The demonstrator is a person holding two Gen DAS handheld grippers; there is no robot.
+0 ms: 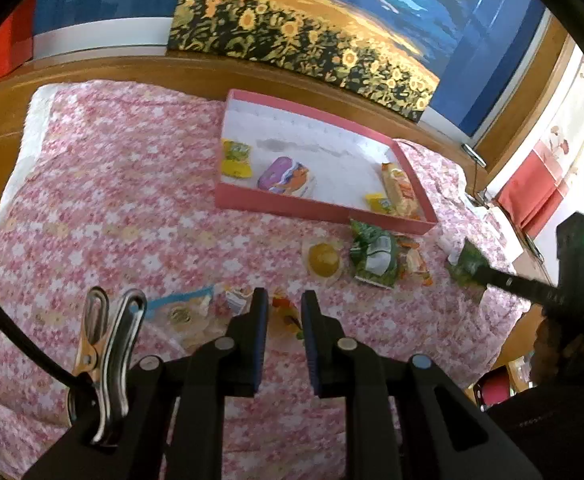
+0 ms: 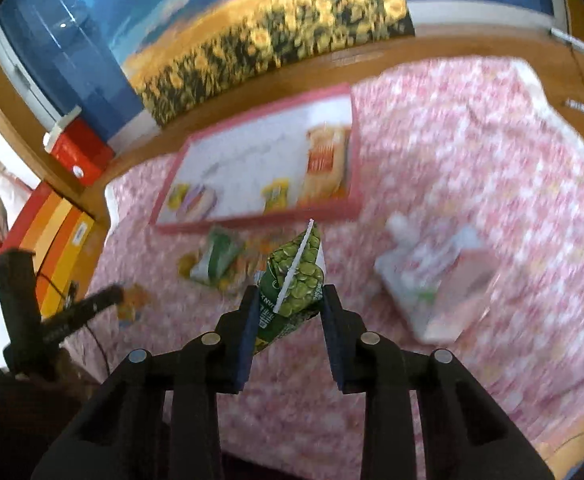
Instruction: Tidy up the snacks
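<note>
Above the bed's [image 2: 471, 128] middle, the right tool [image 2: 290, 300] is clamped on a green pea packet [image 2: 297, 280], short of the pink tray [image 2: 260, 216]. That corner grip could slip, I think. Left tool [image 1: 284, 312]: nearly together, empty.

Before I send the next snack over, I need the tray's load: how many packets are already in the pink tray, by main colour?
In the pink tray:
Yellow packets: 2
Purple packet: 1
Orange packet: 1
Total: 4
</note>
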